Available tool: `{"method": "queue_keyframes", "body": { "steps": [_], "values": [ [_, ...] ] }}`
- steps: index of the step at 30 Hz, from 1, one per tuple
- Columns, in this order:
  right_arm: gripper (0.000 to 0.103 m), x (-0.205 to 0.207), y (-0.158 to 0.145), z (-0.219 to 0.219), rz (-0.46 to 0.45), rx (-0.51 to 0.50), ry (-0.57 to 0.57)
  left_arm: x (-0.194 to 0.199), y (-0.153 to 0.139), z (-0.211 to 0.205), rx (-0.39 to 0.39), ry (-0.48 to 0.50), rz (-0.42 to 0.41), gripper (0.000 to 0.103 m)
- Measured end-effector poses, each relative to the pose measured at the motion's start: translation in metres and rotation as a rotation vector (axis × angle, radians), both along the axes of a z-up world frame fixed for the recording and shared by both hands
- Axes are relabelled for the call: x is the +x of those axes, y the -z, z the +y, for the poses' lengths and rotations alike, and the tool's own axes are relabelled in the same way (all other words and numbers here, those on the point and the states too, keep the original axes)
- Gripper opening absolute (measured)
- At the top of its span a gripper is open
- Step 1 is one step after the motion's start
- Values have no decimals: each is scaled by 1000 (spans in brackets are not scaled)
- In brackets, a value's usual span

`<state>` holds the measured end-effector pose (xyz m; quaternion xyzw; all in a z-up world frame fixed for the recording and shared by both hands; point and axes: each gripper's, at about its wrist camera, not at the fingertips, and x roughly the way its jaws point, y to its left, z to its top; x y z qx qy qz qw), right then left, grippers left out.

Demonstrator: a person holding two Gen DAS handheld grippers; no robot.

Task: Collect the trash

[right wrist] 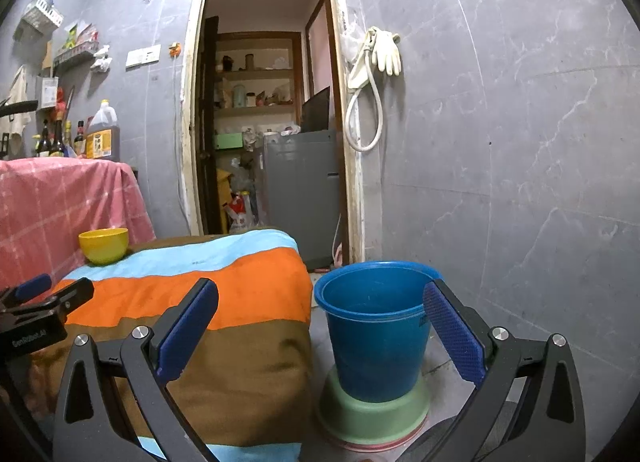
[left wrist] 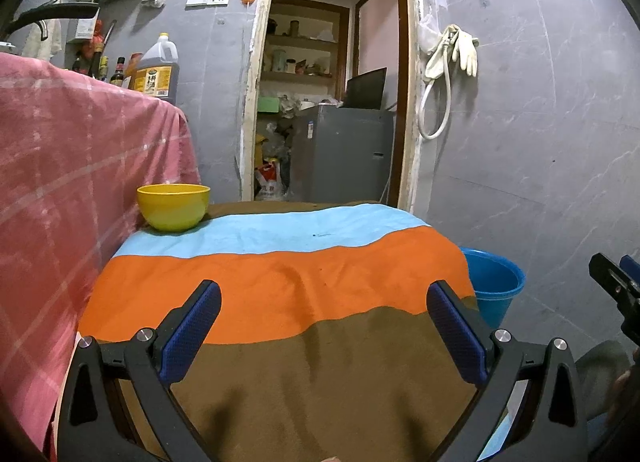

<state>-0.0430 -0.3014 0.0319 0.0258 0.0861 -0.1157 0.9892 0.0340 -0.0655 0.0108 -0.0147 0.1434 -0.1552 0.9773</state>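
A yellow bowl [left wrist: 173,207] stands at the far left corner of a table draped in a striped cloth [left wrist: 280,274] of light blue, orange and brown; it also shows as the yellow bowl [right wrist: 104,245] in the right wrist view. My left gripper [left wrist: 324,302] hovers open over the brown stripe, holding nothing. A blue bucket [right wrist: 374,330] sits on an upturned green basin [right wrist: 374,412] on the floor, right of the table. My right gripper [right wrist: 320,302] is open and empty, near the bucket's rim. No loose trash shows on the cloth.
A taller surface under a pink checked cloth [left wrist: 80,182] borders the table's left side, with an oil jug [left wrist: 158,70] and bottles on it. A doorway [left wrist: 332,102] behind leads to a storeroom with a grey fridge. Gloves and a hose [left wrist: 452,62] hang on the grey tiled wall.
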Motion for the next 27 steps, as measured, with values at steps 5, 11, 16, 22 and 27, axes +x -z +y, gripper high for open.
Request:
{"method": "queue_keyframes", "body": {
  "steps": [5,11,16,22,27],
  "values": [
    [103,1,5,2,11,-9,-6,-2,3,1,6,-11,-15,101],
    [103,4,7,3,25,-20,-11,-3,7,3,13,-13,-15,101],
    [103,4,7,4,27,-22,-13,-3,7,4,11,-11,-14,101],
    [103,5,6,5,30,-24,-17,-3,7,4,10,-11,-14,101],
    [103,5,6,6,30,-23,-16,-3,7,4,11,-11,-14,101]
  ]
}}
